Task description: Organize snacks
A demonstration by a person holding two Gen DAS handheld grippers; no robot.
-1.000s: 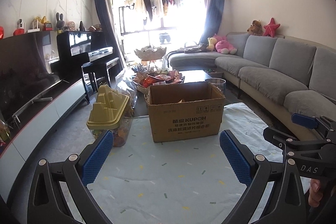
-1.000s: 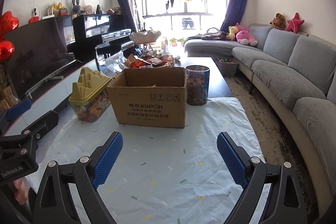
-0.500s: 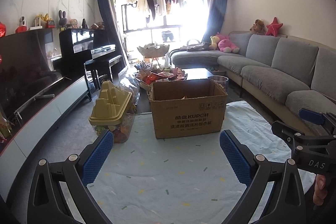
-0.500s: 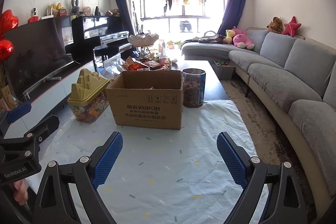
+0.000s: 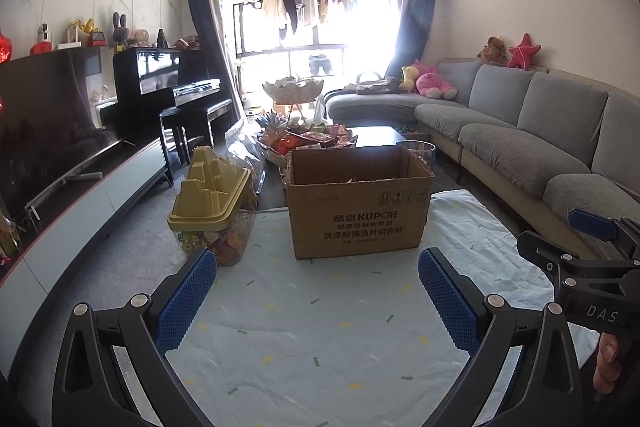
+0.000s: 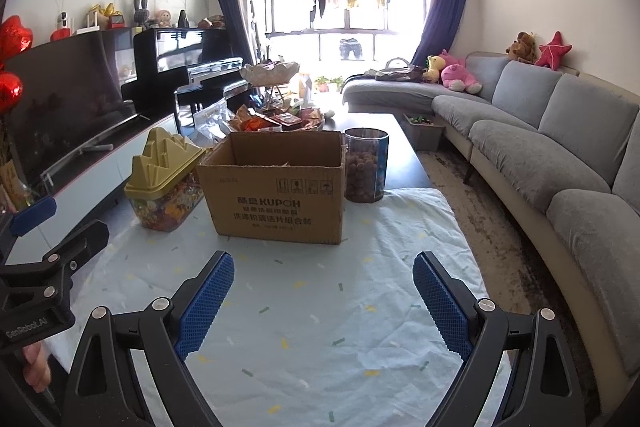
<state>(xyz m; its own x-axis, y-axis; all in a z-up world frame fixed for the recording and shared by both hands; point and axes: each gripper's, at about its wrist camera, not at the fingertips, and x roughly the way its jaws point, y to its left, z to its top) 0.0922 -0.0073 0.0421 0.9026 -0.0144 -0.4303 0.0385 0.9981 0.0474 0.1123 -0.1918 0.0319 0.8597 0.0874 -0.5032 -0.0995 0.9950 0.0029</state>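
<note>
Both tools, left (image 5: 318,291) and right (image 6: 324,291), are held spread and empty above the counter (image 6: 320,307), the box (image 6: 276,187) straight ahead, slightly nearer the right.

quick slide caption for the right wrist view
Open right gripper hovers over the tablecloth, facing a cardboard box flanked by two snack containers.

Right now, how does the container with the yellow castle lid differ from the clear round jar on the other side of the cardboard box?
The castle-lid container is capped by a yellow moulded lid; the round jar stands open-topped. The castle-lid container holds mixed colourful sweets, the round jar brown round snacks. The container sits left of the cardboard box, the jar behind its right corner. Both are clear-walled and upright.
</note>
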